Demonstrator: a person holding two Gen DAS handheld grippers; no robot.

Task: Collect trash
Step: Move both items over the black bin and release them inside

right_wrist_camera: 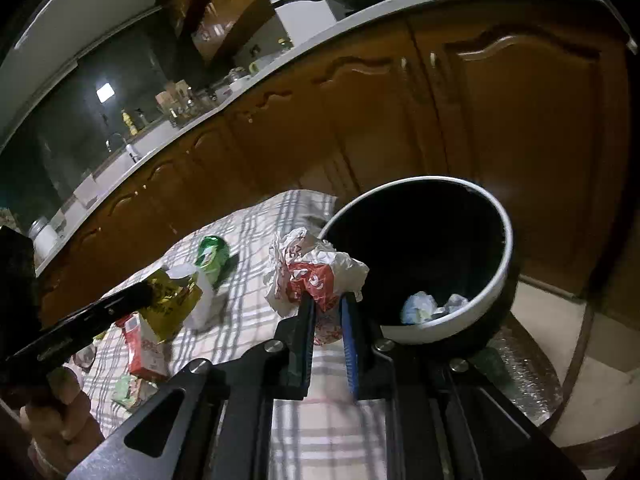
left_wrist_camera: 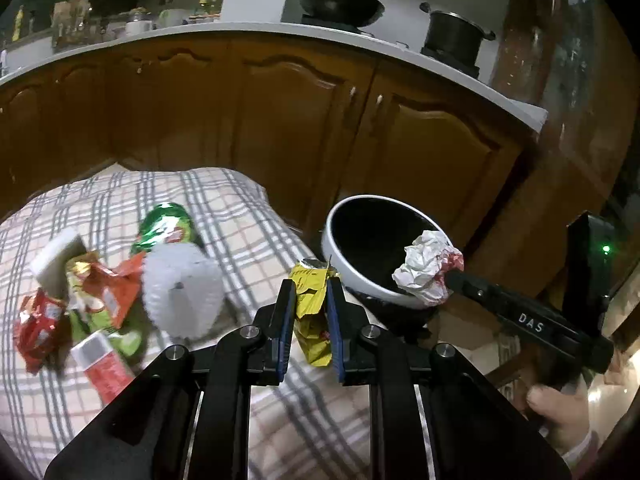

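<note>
My left gripper (left_wrist_camera: 311,286) is shut on a crumpled yellow wrapper (left_wrist_camera: 310,312), held just left of a white bin with a black inside (left_wrist_camera: 352,276). My right gripper (right_wrist_camera: 327,300) is shut on a crumpled white and red paper wrapper (right_wrist_camera: 316,272), held at the bin's (right_wrist_camera: 496,280) near left rim. From the left wrist view, that paper wrapper (left_wrist_camera: 426,272) hangs over the bin's right rim. A few crumpled pieces (right_wrist_camera: 432,306) lie at the bin's bottom. The yellow wrapper (right_wrist_camera: 172,304) also shows at the left in the right wrist view.
More litter lies on the checked tablecloth (left_wrist_camera: 248,216): a green can (left_wrist_camera: 166,226), a white pleated paper piece (left_wrist_camera: 182,292), red and green wrappers (left_wrist_camera: 100,292), a red and white tube (left_wrist_camera: 102,364). Brown cabinets (left_wrist_camera: 280,112) under a white counter stand behind. A hand (left_wrist_camera: 560,416) holds the right gripper.
</note>
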